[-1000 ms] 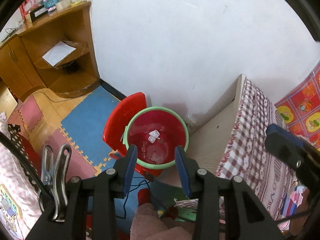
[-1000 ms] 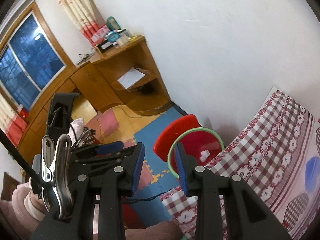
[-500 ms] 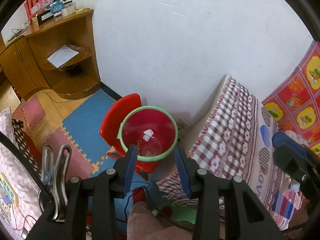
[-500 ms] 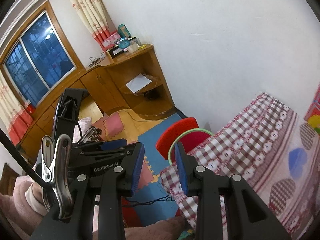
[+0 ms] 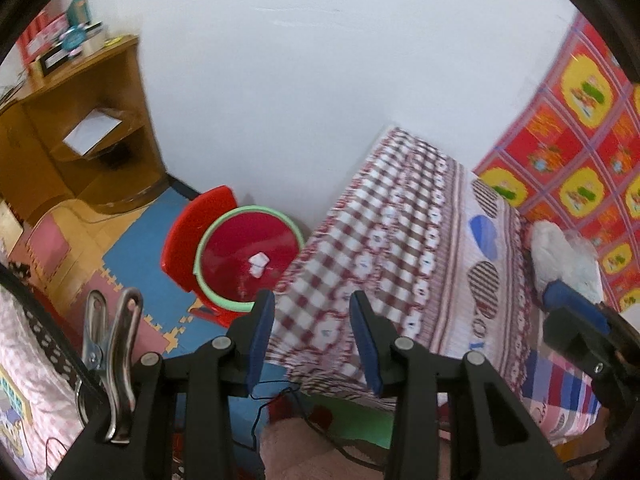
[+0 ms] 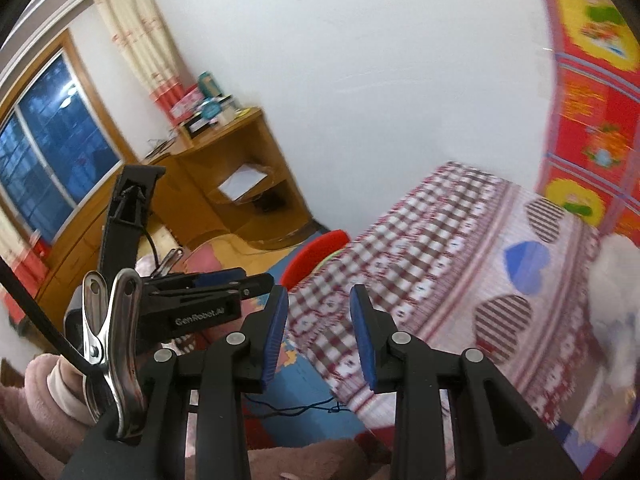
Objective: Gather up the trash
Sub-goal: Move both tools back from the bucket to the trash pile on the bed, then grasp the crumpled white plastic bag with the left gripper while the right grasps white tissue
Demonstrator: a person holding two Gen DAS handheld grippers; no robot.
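A red bucket (image 5: 224, 248) with a green rim stands on the floor beside the bed, with a white paper scrap (image 5: 258, 264) lying inside it. My left gripper (image 5: 312, 320) hangs open over the bed's corner, to the right of the bucket, and nothing is between its blue pads. My right gripper (image 6: 318, 320) is also open and holds nothing, above the checked sheet (image 6: 420, 240). A white crumpled bundle (image 5: 560, 256) lies on the bed at the right, just beyond the right gripper (image 5: 564, 300). In the right wrist view the left gripper (image 6: 264, 280) is at the left.
A red plastic chair (image 5: 184, 232) stands against the bucket. A wooden desk with shelves (image 5: 80, 132) fills the corner at the left. Foam floor mats (image 5: 132, 256) and a black cable (image 5: 276, 396) lie below. A red patterned cloth (image 5: 580, 128) hangs behind the bed.
Both grippers have swung right, from over the bucket towards the bed. The bucket has slid left in the views and the white bundle on the bed has come into sight.
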